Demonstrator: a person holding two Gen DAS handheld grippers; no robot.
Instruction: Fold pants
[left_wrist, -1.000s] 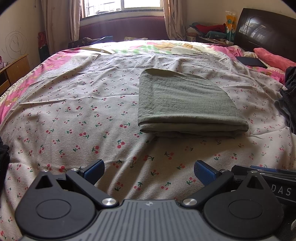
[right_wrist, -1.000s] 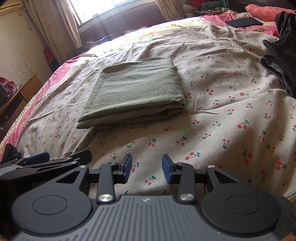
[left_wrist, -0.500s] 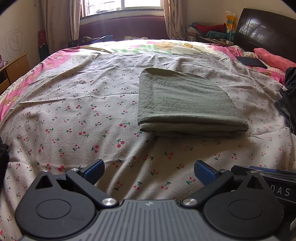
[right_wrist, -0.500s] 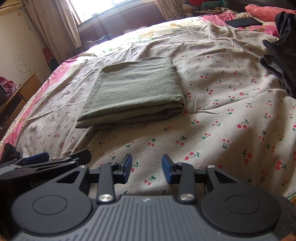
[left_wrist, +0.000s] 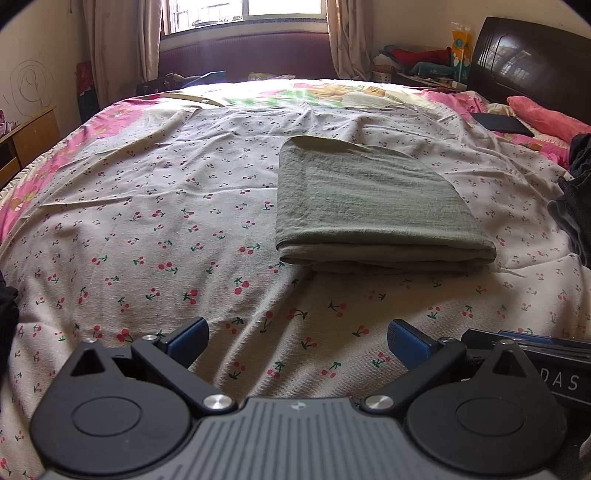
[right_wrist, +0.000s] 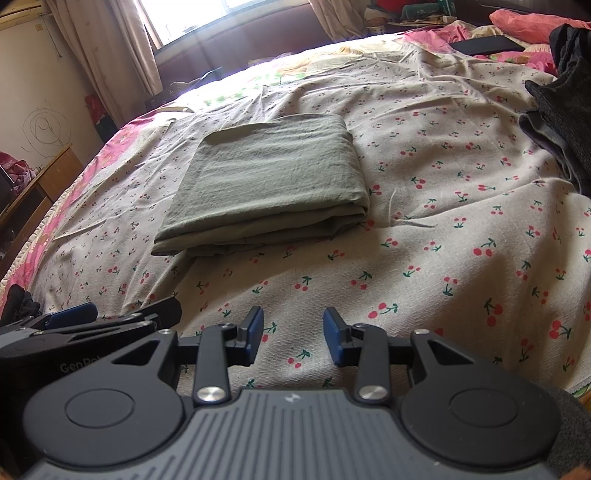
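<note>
The pants (left_wrist: 373, 206) are seen lying folded into a flat green rectangle on the bed (left_wrist: 147, 221), ahead of both grippers and well apart from them. From the left gripper (left_wrist: 297, 341) the bundle is found ahead and to the right; from the right gripper (right_wrist: 293, 336) it is found ahead and slightly to the left. Its thick folded edge is turned toward the grippers, with its long axis running across their line of sight. Neither gripper is clearly nearer. The left jaws are spread wide; the right jaws are parted more narrowly, and nothing is held. The folding is judged essentially finished.
</note>
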